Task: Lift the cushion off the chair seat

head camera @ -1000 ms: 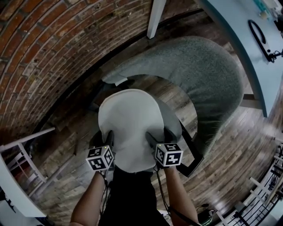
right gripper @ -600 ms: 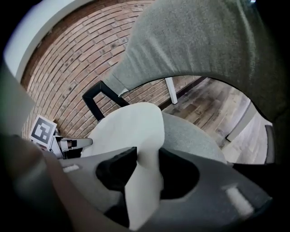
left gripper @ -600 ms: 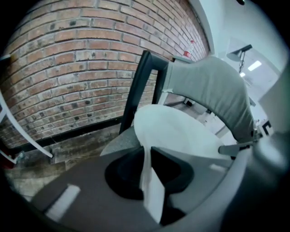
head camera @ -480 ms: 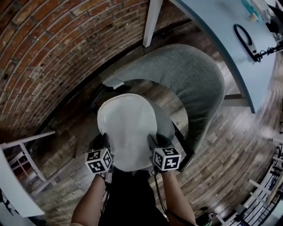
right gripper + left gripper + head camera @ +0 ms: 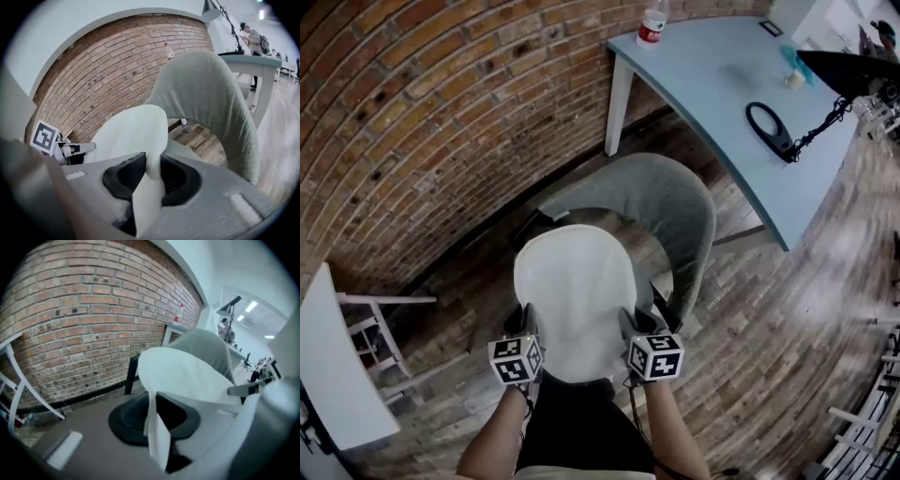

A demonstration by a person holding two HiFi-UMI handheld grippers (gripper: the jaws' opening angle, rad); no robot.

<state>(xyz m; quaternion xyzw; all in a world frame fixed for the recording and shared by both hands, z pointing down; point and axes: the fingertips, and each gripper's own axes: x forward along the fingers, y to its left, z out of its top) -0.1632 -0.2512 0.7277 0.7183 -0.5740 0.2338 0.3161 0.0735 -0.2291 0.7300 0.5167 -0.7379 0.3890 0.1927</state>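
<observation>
Pinching the white cushion (image 5: 574, 300) low in the picture's middle, over the grey chair (image 5: 675, 216), the left gripper (image 5: 525, 325) holds tight while the right gripper (image 5: 636, 323) has its jaws closing on it, so raise both evenly.

Shows the left gripper (image 5: 153, 411) at 6 o'clock, dark pads (image 5: 176, 413) pinched on a folded edge of the white cushion (image 5: 187, 373) spreading toward 3 o'clock. Places the grey chair back (image 5: 208, 345) just behind the cushion at 2 o'clock, a brick wall (image 5: 84, 310) from 9 to 12 o'clock, and a bottle (image 5: 179, 314) on a pale table (image 5: 174, 328) near 1 o'clock.
</observation>
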